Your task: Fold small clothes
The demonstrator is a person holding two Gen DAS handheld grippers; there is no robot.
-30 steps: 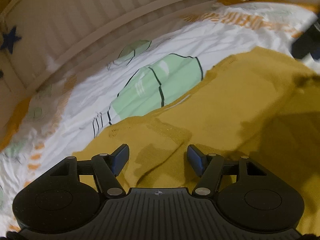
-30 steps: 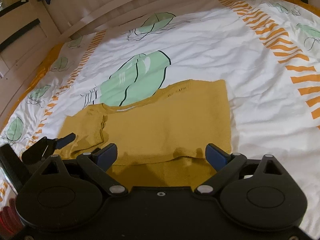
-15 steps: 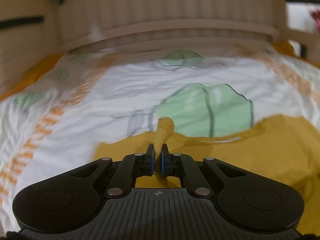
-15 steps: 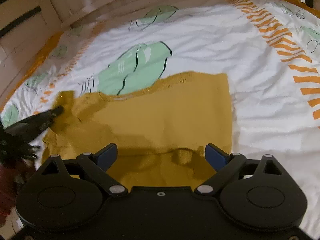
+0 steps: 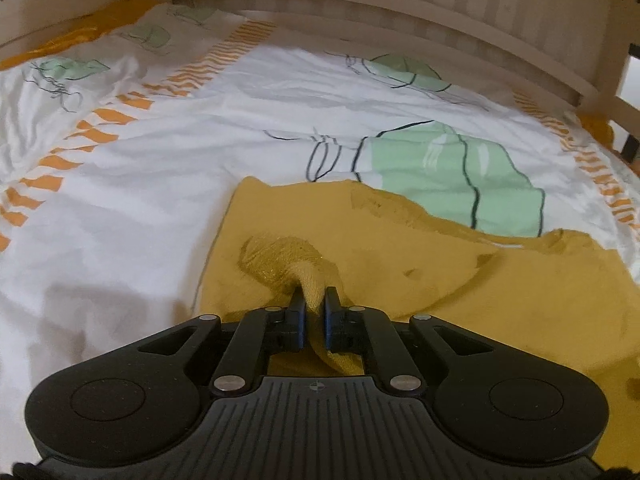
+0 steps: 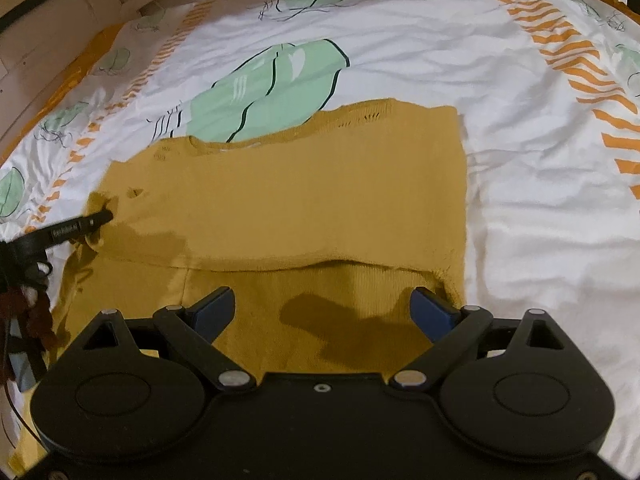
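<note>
Left gripper (image 5: 314, 300) jaws, open before, now pinch sweater (image 6: 320, 200); right gripper (image 6: 324, 308) open

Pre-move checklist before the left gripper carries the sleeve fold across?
1. Left gripper shut on sleeve: ok, knit bunched between the pads.
2. Right gripper free: ok, jaws wide open above the hem, nothing between them.
3. Sweater body flat: ok on the right side; creased near the held sleeve.
4. Right edge already folded in: ok, it runs straight.
5. Only one layer pinched: cannot tell.
6. Bedsheet clear of the grip: ok, only yellow knit shows in the pads.
</note>
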